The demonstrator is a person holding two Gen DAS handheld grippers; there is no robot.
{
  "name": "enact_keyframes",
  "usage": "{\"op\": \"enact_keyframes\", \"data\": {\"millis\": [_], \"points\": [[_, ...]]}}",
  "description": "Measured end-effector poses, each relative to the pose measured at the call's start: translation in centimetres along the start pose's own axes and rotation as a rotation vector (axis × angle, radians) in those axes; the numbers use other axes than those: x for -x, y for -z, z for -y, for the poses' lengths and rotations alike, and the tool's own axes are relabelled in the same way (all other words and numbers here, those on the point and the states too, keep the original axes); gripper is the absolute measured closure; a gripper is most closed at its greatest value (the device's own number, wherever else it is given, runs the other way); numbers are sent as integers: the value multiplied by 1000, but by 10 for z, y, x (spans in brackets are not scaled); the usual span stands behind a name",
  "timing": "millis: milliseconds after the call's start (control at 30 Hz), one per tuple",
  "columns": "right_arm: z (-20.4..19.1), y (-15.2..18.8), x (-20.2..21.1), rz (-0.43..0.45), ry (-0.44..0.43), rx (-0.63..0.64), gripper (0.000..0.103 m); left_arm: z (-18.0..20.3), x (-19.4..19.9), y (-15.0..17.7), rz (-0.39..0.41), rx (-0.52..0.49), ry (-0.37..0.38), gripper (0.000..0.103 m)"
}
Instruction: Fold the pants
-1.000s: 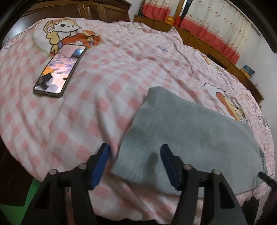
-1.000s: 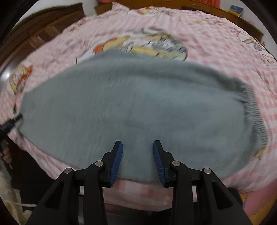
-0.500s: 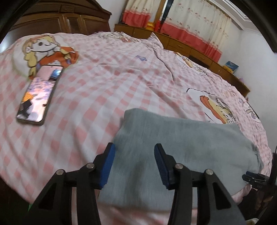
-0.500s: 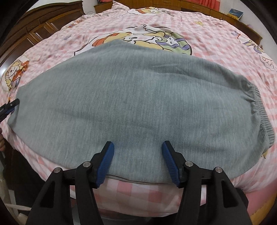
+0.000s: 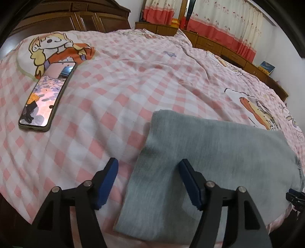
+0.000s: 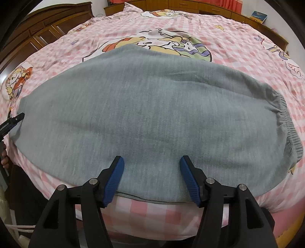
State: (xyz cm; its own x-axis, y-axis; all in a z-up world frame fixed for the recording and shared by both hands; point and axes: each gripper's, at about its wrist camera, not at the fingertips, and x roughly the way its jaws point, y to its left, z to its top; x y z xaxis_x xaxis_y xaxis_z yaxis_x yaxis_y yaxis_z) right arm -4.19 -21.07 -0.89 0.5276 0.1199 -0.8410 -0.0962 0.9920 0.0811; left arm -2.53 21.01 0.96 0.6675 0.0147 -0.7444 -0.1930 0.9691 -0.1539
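Grey pants [image 6: 148,114] lie folded flat along the near edge of the bed, elastic waistband [image 6: 286,122] at the right end. My right gripper [image 6: 151,171] hovers over their near edge; its jaws are opening, with cloth under the gap but no pad pressing on it. In the left wrist view the pants' left end [image 5: 209,162] lies below my left gripper [image 5: 148,175], whose jaws are opening astride the cloth's left edge without gripping it. The left gripper's tip [image 6: 13,122] shows at the pants' left end in the right wrist view.
The bed has a pink checked sheet [image 5: 124,85] with cartoon prints. A phone [image 5: 47,95] lies face up on it, far left of the pants. Dark wooden wardrobes [image 5: 66,17] and a low cabinet under red-and-white curtains [image 5: 219,24] stand behind the bed.
Both grippers' jaws stand wider than a second ago. The left gripper drifted sideways and back, ending astride the pants' left edge. The right gripper stayed put; the pants lie still.
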Motion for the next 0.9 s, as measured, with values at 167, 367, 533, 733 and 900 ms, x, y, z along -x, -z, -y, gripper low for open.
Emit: {"op": "enact_keyframes", "data": {"millis": [167, 367, 533, 733, 900], "points": [[-1, 0, 0, 1, -6, 5, 37, -1, 1, -2, -8, 6, 11, 61], [1, 0, 0, 1, -15, 9, 36, 20, 9, 1, 34, -111, 39, 83], [0, 2, 0, 7, -21, 12, 35, 8, 9, -2, 53, -50, 43, 82], [-1, 2, 0, 8, -21, 13, 32, -4, -4, -3, 45, 21, 33, 63], [-1, 2, -1, 12, -21, 14, 32, 2, -3, 1, 56, 13, 26, 60]]}}
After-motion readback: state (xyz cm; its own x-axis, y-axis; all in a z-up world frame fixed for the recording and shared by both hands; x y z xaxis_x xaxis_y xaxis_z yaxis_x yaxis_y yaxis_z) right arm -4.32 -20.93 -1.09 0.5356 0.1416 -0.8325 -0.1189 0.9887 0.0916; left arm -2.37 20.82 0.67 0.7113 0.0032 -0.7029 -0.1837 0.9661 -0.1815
